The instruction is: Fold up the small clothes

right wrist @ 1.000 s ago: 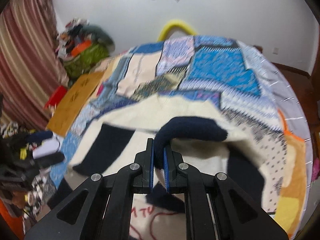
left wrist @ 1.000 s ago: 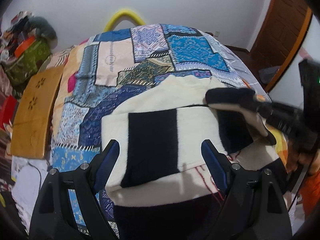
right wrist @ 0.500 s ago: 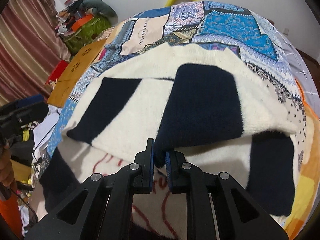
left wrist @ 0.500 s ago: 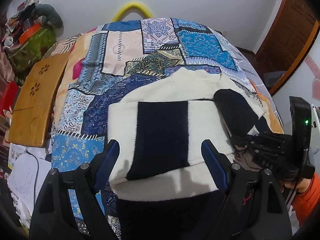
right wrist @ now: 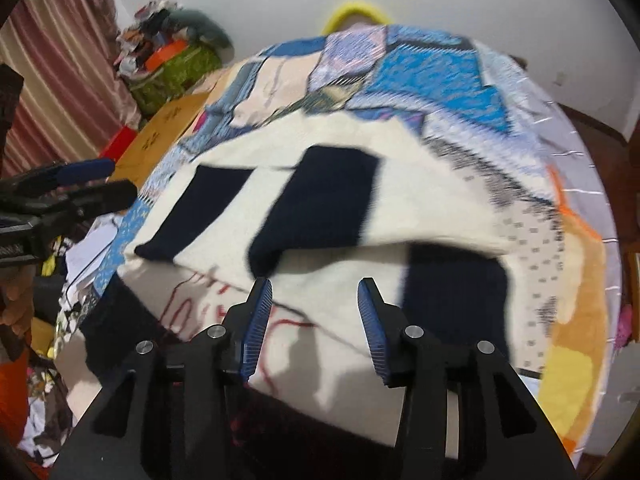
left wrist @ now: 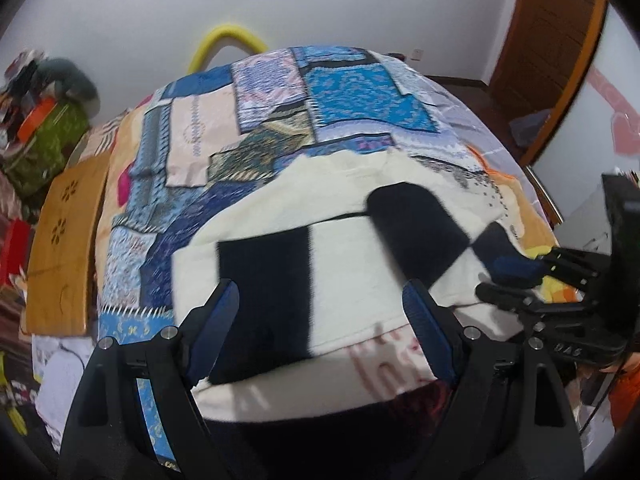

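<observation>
A cream sweater (left wrist: 352,264) (right wrist: 340,280) with navy blocks and red lettering lies on the patchwork bedspread (left wrist: 304,92). Both sleeves are folded across its body: one navy-tipped sleeve (right wrist: 320,204) in the middle, another (right wrist: 200,208) to its left. My left gripper (left wrist: 320,312) hangs open above the sweater's near half with nothing between its fingers. My right gripper (right wrist: 316,304) is opening, its blue pads (right wrist: 258,320) apart over the cream cloth near the sleeve's cuff, gripping nothing. From the left wrist view it shows at the right edge (left wrist: 512,280).
A wooden board (left wrist: 64,240) lies on the floor left of the bed, with piled bags and clothes (left wrist: 40,128) behind it. A yellow hoop (left wrist: 228,44) stands at the bed's far end. A wooden door (left wrist: 544,52) is at the right. Clutter covers the floor at the near left.
My right gripper carried the navy-tipped sleeve across the sweater, laid it down and let go, its jaws parting. The left gripper stayed open and shifted a little over the sweater.
</observation>
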Demonstrator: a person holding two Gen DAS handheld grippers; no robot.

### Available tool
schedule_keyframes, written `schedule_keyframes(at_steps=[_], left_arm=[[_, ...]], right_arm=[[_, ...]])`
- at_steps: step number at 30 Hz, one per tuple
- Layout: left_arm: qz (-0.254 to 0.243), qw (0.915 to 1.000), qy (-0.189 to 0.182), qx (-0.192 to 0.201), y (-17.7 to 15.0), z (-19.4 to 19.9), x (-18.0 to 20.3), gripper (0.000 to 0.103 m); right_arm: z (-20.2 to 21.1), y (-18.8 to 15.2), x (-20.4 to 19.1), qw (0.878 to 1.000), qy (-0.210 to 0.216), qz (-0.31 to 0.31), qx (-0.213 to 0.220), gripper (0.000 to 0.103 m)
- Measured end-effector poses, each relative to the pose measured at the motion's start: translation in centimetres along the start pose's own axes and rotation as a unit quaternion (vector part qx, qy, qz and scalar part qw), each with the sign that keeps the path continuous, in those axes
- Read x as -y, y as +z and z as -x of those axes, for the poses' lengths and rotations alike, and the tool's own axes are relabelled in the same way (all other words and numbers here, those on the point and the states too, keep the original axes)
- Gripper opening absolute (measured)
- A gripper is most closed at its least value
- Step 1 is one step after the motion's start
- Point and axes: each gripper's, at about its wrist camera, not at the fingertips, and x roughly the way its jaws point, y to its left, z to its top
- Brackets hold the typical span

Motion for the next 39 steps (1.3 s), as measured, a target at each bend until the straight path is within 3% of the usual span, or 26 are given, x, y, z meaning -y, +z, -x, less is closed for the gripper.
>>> schedule_keyframes(at_steps=[5,8,13,21,29,31,33,39], left_arm=[[-0.053,0.9986,-0.001,-0.005,1.3,-1.1,4.4,0.084],[-0.085,0.9963,0.001,-0.013,1.9,-2.4,7.3,0.084],[-0.124,0.9918,0.005,-0.031,2.7,-4.9,11.0,0.084],[-0.172,0.9824,0.047,-0.056,2.6,-10.0,15.3,0.084],[-0.188,0.9774,0.09,-0.036,2.6,-12.4,17.0,0.083],[-0.193,0.9758,0.1,-0.022,2.7,-12.6,17.4,0.076],[-0.195,0.9751,0.105,-0.015,2.9,-12.8,17.6,0.062],[-0.185,0.9787,0.088,-0.01,3.5,-13.0,17.4,0.032]], right_arm=[[2.1,-0.5,3.6,0.998,-0.045,-0.02,0.026,0.051],[2.5,-1.0,5.6,0.997,-0.065,-0.03,0.026,0.051],[2.4,-2.3,8.4,0.996,-0.064,-0.062,0.017,0.051],[1.3,-4.7,11.0,0.994,-0.044,-0.1,0.001,0.051],[0.3,-5.5,12.4,0.992,-0.028,-0.123,-0.006,0.051],[0.1,-5.6,12.6,0.992,-0.026,-0.126,-0.01,0.051],[-0.1,-5.8,12.6,0.992,-0.025,-0.125,-0.011,0.051],[0.0,-5.8,12.5,0.992,-0.029,-0.124,-0.014,0.052]])
